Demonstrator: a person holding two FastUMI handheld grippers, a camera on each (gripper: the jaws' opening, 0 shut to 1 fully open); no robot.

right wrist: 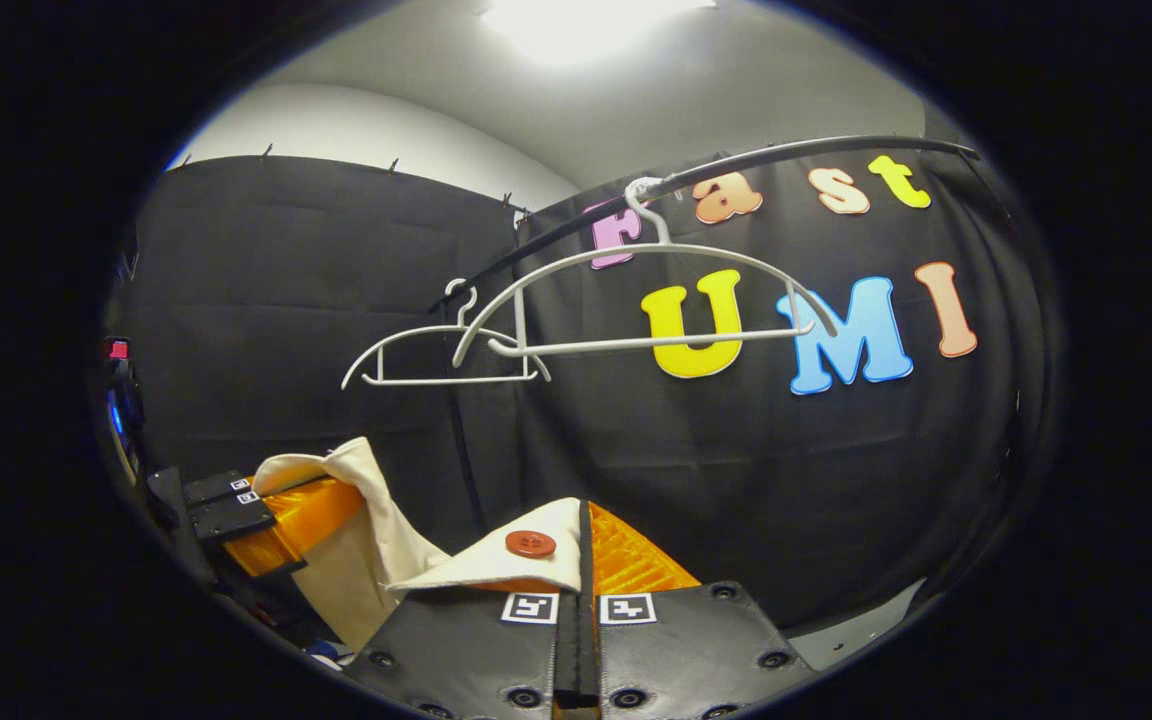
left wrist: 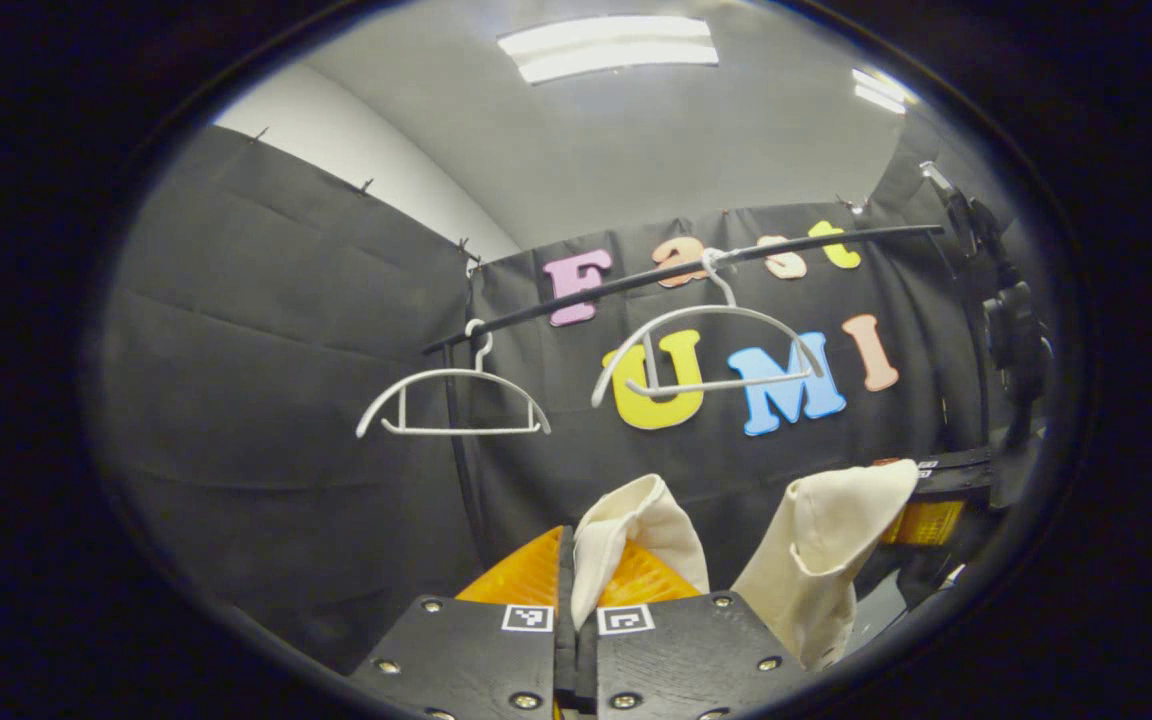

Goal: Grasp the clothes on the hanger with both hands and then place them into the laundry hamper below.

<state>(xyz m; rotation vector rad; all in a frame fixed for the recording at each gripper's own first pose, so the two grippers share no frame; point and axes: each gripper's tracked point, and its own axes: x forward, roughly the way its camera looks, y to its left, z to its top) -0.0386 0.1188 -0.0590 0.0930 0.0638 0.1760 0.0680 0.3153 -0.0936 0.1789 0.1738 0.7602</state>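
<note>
A cream garment [left wrist: 636,530] is off the hangers and stretched between my two grippers. My left gripper [left wrist: 567,560] is shut on one folded edge of it. In the left gripper view, the right gripper [left wrist: 921,505] at the far right pinches another part of the garment, which hangs down from it. In the right gripper view, my right gripper [right wrist: 583,545] is shut on a garment [right wrist: 496,565] edge bearing a reddish button [right wrist: 531,543]. The left gripper [right wrist: 271,520] sits lower left there, also clamped on the fabric.
Two bare white hangers [left wrist: 451,395] [left wrist: 711,350] hang on a black rail [left wrist: 576,298] above and ahead of both grippers. The same hangers [right wrist: 436,360] [right wrist: 646,300] and rail [right wrist: 766,155] show in the right gripper view. Black cloth walls close the booth behind.
</note>
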